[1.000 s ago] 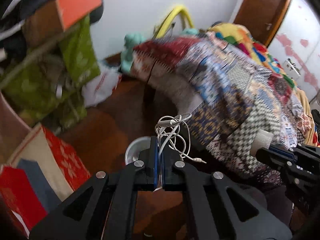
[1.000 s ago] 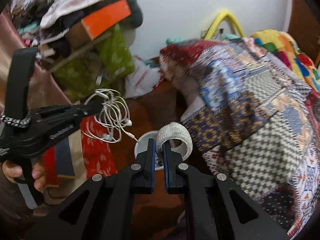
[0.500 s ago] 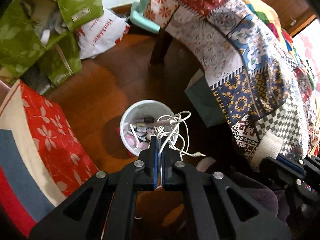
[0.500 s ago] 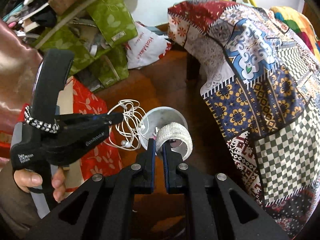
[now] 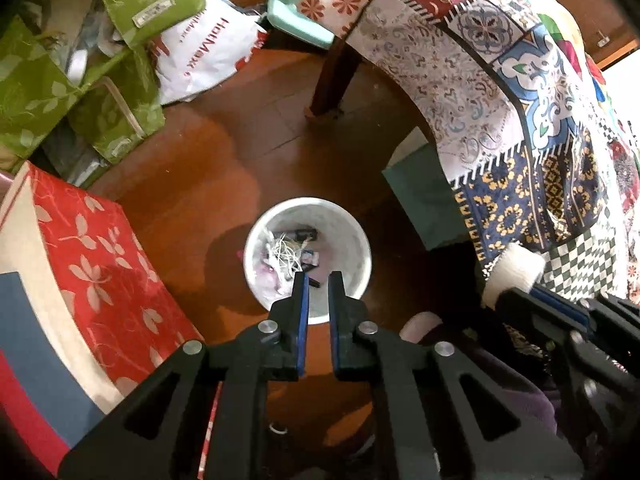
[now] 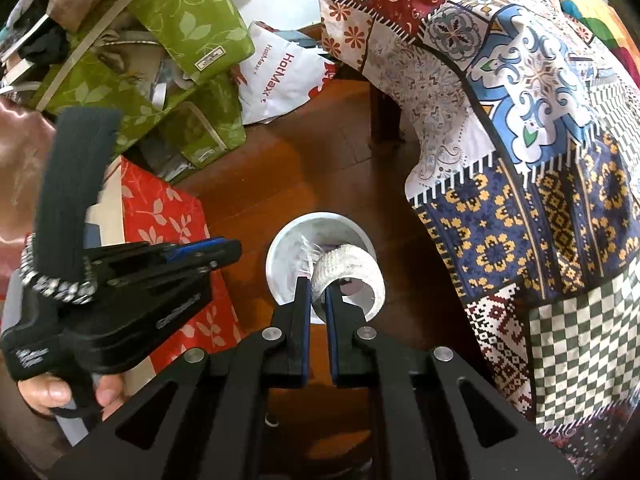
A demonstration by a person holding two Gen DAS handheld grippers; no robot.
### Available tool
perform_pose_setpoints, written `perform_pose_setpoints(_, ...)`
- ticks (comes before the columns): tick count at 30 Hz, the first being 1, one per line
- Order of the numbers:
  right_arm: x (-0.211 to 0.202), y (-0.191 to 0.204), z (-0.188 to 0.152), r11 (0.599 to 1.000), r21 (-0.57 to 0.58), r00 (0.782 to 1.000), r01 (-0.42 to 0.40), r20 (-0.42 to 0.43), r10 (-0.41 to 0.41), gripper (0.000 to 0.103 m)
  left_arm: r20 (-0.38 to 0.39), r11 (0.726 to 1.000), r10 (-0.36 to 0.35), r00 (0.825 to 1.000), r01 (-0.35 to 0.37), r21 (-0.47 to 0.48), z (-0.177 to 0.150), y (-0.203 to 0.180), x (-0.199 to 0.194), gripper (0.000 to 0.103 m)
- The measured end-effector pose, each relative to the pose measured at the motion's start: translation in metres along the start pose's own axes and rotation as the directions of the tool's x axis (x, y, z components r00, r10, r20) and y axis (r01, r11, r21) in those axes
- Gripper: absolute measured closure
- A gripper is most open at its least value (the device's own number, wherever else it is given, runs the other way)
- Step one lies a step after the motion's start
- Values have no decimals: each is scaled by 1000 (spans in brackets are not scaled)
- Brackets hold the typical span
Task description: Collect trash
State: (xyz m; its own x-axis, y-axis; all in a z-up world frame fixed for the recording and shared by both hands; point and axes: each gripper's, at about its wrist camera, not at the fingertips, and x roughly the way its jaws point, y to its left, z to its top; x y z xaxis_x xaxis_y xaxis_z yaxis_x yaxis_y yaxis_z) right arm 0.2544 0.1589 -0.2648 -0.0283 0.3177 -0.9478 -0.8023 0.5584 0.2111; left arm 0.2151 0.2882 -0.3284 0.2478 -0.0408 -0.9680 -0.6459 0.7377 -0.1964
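Left tool point(image 5: 317, 280) over the white trash bin point(image 5: 362, 256) on the wood floor, jaws opening w/ nothing between them; white earphone cable point(image 5: 286, 254) lies tangled inside the bin among other scraps. Right tool point(image 6: 316, 286) clenched on a white tape roll point(image 6: 352, 266), gripping thru the ring wall near one edge, roll hanging just above the bin rim point(image 6: 280, 248). Left tool also seen in right view point(image 6: 208, 250), beside the bin. Patchwork bedspread point(image 6: 520, 120) to the right, green bags point(image 5: 60, 80) and red floral cushion point(image 5: 92, 260) to the left. Roll looks light, semi-stiff, fabric-like surface so not slippery; wall pinch seems ok, should fall straight in once let go. Cable is limp, light, snags easily. Judgement: cable drop done, roll drop next
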Motion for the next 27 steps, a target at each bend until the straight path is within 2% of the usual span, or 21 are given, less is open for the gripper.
perform_pose_setpoints(3,8,1,5,1000,2,1000,-18,-22,18,96,26,1000,-1,1000,1,-14,-3,9,-12,96)
perform_pose_setpoints(7,19,7,11,999,1,997,-50,-57,50,92,69,1000,6,998,-4,-30,-11,23,-33,86)
perform_pose_setpoints(8,22,8,12,999,-1,997,-47,-67,47,85,79,1000,6,997,-4,-31,-12,25,-37,84)
perform_pose_setpoints(10,24,11,14,999,-11,996,-44,-74,44,60,104,999,8,995,-4,-33,-16,30,-50,83)
perform_pose_setpoints(12,20,13,14,999,-17,998,-31,-53,30,53,123,1000,11,992,-7,-30,-18,31,-59,83)
perform_pose_setpoints(15,7,15,10,999,-30,1000,-15,-24,14,53,163,1000,3,987,1,-25,-22,31,-78,83)
perform_pose_setpoints(19,-28,16,0,999,-38,998,13,65,-11,53,238,1000,-12,971,12,1,-31,20,-110,83)
perform_pose_setpoints(22,-68,19,-12,997,-43,985,61,167,-53,53,301,999,-36,953,24,45,-38,6,-141,83)
perform_pose_setpoints(24,-101,20,-24,995,-36,965,89,249,-78,53,356,996,-54,933,23,91,-46,-8,-167,83)
perform_pose_setpoints(27,-155,20,-47,989,-9,917,145,376,-131,53,427,988,-98,899,35,153,-61,-28,-202,83)
